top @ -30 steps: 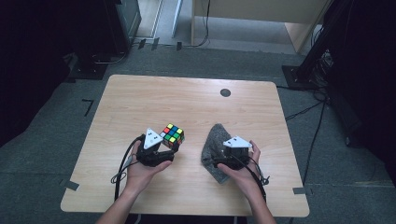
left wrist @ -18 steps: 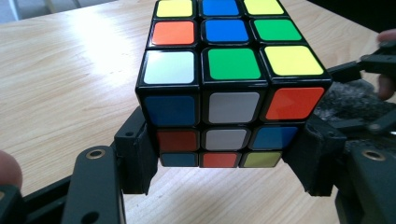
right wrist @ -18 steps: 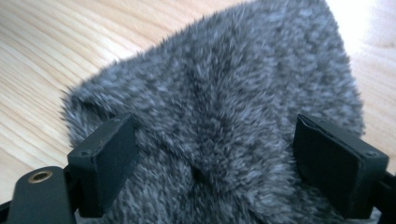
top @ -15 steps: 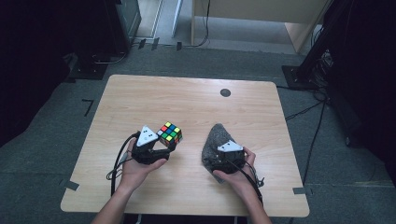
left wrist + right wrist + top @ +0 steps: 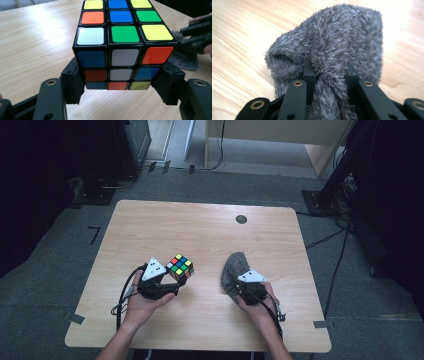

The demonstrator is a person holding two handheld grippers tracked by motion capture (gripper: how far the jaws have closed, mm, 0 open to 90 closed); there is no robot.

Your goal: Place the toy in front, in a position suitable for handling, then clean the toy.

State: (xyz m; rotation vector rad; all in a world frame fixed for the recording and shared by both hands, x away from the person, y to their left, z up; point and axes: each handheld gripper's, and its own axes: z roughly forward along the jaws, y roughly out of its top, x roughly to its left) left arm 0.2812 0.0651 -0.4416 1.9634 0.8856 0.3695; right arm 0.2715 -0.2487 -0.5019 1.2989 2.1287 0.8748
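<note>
A light wooden table (image 5: pixel 200 235) is standing on grey carpet in a dim room. A small dark round disc (image 5: pixel 241 219) is sitting in the tabletop near the far edge. Beyond that far edge, a pale wooden cabinet (image 5: pixel 280 140) is standing on the floor, and dark equipment stands with cables are occupying both sides of the table.

The puzzle cube (image 5: pixel 180 267) serves as the landmark. It is sitting in the near half of the table, left of centre, well apart from the disc. The left gripper (image 5: pixel 167 282) is positioned just on the near side of the cube, held by the person's left hand (image 5: pixel 142 302). In the left gripper view, the two black jaws are pressing against the lower layer of the cube (image 5: pixel 123 42) from opposite sides, so the gripper is pinching the cube.

To the right of the cube, apart from it, a grey fluffy cloth (image 5: pixel 235 270) is lying on the table. The right gripper (image 5: pixel 246 292) is sitting at the near end of the cloth, held by the person's right hand (image 5: pixel 257 307). Its jaws have just been closing. In the right gripper view, a bunched fold of the cloth (image 5: pixel 332 50) is standing between the two jaws, which are drawn in against it on both sides, pinching it.
</note>
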